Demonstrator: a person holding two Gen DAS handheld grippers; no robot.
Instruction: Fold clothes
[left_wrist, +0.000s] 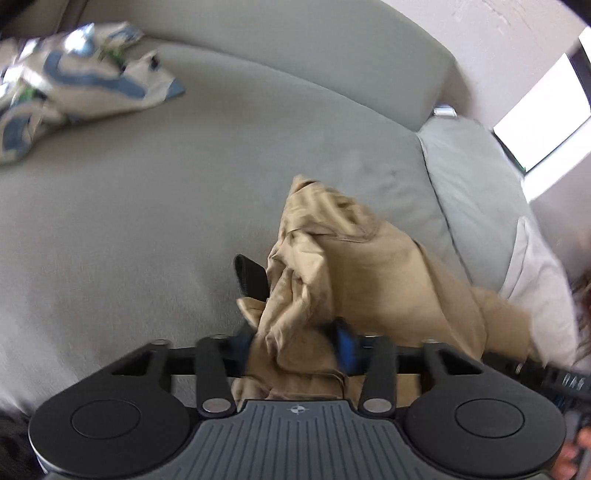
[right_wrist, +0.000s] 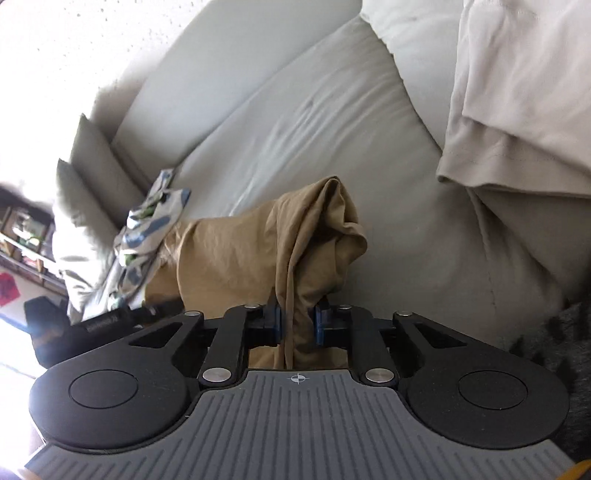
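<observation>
While both grippers are lifting it up off the grey sofa (left_wrist: 147, 206), the tan cloth (left_wrist: 354, 266) is hanging bunched and wrinkly between them. The left gripper (left_wrist: 295, 317) is pinching one end of the cloth, and its fingers (left_wrist: 251, 275) are clamped on a thick wad of it, with folds spilling over the top so that one finger is mostly hidden. The right gripper (right_wrist: 297, 325) is squeezing the other end, and its fingers (right_wrist: 271, 323) are pressing together on a thin bunch of tan cloth that is rising up and flopping over in front of it. From there the cloth is stretching away to the left gripper's side. A second piece of clothing, white with blue and green marks (left_wrist: 70, 85), is lying crumpled on the sofa seat, well apart from the tan cloth and close to the sofa's back. A grey cushion (left_wrist: 476, 192) is sitting at the end of the sofa, with a white pillow (left_wrist: 539, 280) just beside it. A pale beige sheet (right_wrist: 517, 110) is draping down over the sofa edge near the right gripper. Bright light is coming from a window (left_wrist: 543, 107) behind the cushion.
</observation>
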